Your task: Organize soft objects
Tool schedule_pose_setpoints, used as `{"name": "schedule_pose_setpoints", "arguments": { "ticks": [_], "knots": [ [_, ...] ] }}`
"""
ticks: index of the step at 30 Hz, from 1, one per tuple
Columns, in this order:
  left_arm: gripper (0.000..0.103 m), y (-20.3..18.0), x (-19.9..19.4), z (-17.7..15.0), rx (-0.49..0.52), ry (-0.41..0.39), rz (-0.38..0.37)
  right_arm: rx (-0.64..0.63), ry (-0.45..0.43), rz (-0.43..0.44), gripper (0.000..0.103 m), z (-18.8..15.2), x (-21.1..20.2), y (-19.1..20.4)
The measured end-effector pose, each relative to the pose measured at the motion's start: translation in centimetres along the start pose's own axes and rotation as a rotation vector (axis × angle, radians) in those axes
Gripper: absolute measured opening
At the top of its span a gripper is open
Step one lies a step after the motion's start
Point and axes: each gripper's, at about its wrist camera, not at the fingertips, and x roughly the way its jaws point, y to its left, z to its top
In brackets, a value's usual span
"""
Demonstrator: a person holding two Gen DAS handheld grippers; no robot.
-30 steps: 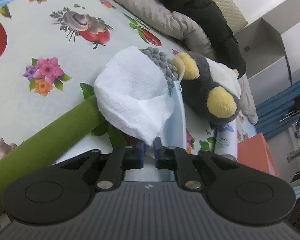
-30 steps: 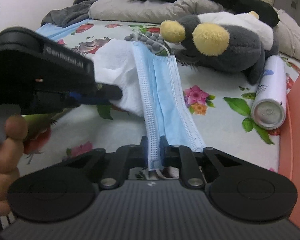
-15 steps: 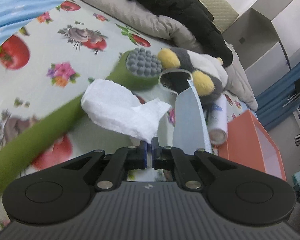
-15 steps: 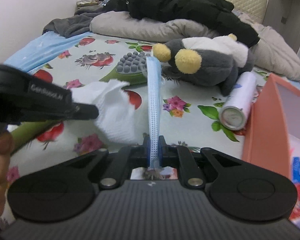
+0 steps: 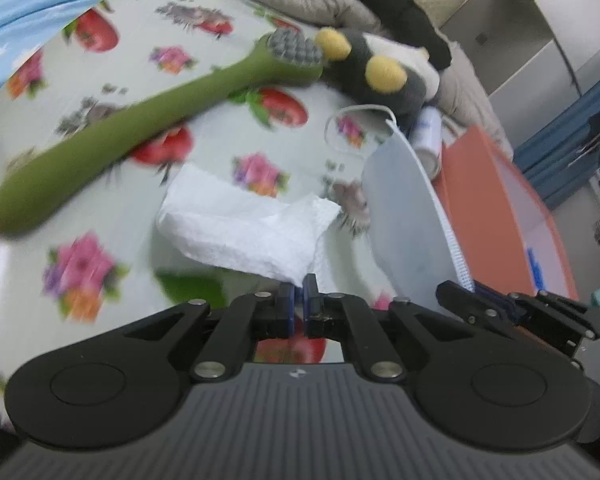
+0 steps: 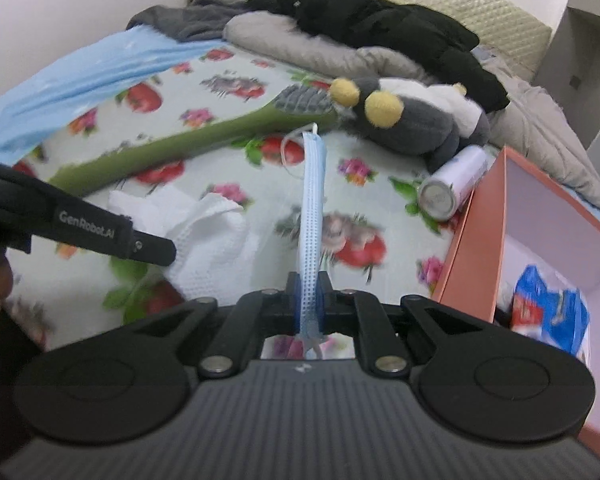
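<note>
Two hand-held grippers over bed with fruit-and-flower printed sheet (image 6: 228, 80). Largest to smallest: orange open cardboard box (image 6: 480, 216) at right edge of bed; long green massage brush with grey nubs (image 5: 140, 120) lying on sheet; grey-and-white plush penguin with yellow feet (image 6: 416, 120) just beside brush head; white spray can (image 6: 452, 190) near box. Left hand-held gripper (image 5: 299, 300) clenched on crumpled white paper towel (image 5: 244, 228), lifted off sheet. Right hand-held gripper (image 6: 309, 300) clamped on blue pleated face mask (image 6: 312, 200), edge-on, above sheet.
</note>
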Motion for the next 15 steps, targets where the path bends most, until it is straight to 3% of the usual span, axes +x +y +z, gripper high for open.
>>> {"name": "schedule_pose_setpoints", "arguments": {
  "ticks": [5, 15],
  "knots": [
    [0.005, 0.9, -1.5, -2.5, -0.002, 0.021, 0.027, 0.013, 0.032, 0.013, 0.012, -2.2, -0.8, 1.0],
    [0.009, 2.9, -3.9, -3.2, -0.032, 0.002, 0.076, 0.174, 0.075, 0.169, 0.014, -3.0, -1.0, 1.3]
  ]
}}
